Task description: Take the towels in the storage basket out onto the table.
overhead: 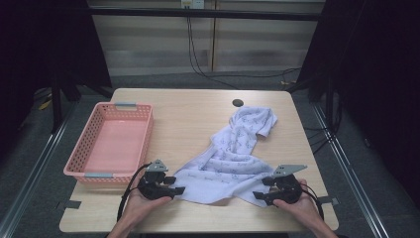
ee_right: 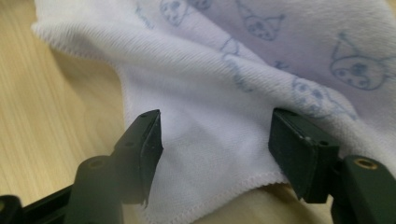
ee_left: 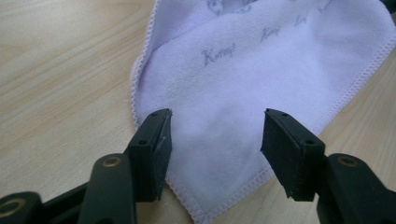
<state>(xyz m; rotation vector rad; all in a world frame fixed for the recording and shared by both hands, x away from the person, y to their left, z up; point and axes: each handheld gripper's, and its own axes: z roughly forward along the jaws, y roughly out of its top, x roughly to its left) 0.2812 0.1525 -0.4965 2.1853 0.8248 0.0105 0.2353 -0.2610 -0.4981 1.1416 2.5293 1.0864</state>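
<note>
Both my grippers sit at the near edge of the table (overhead: 198,106), one at each near corner of the towel (overhead: 233,158). Left gripper (ee_left: 215,133): jaws apart, towel corner lying flat betw. them, pads not pressing on it. Right gripper (ee_right: 217,140): same, jaws spread w/ the hemmed corner betw. them, no pinch. I judge the corners are spaced like this so the cloth can be taken at both ends and spread or folded evenly. Towel runs away from my jaws diagonally toward the far right of the table, bunched and twisted mid-length. It's pale lilac-white terry, stitched hem, faint grey-blue cartoon faces and script print. Pink basket (overhead: 94,148) stands just beyond my left gripper, apart from the towel.
</note>
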